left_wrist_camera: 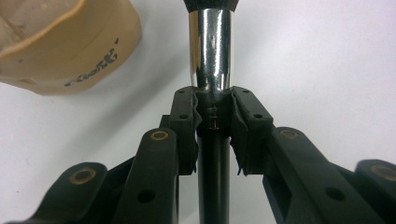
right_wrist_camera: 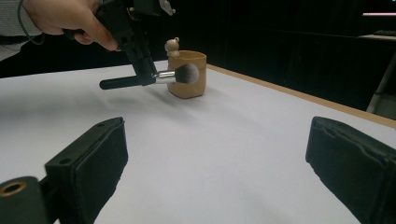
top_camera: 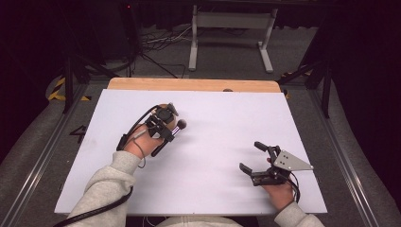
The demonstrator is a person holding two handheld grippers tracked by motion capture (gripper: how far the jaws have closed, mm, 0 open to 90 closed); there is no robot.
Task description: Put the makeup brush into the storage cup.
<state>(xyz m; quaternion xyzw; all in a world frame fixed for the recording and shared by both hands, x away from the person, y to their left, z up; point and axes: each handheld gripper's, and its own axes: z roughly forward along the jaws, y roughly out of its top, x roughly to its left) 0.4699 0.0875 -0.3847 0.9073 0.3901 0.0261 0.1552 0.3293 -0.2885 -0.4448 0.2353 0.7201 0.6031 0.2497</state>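
Black-handled brush (left_wrist_camera: 211, 56) in left claw (left_wrist_camera: 213, 114) — aloft

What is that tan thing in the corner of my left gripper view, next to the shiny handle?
Observer: It's a small tan cup standing upright on the white table, with a little figure on its rim.
Operator: And what's on the end of the handle?
Observer: A makeup brush; its fluffy grey head sits just in front of the cup, held about level above the table.
Operator: What's the other hand doing?
Observer: The right gripper rests low at the table's near right, jaws wide open with nothing between them.
Operator: Is my left gripper near the cup?
Observer: Yes, the left gripper, shut on the brush, hangs right beside it.
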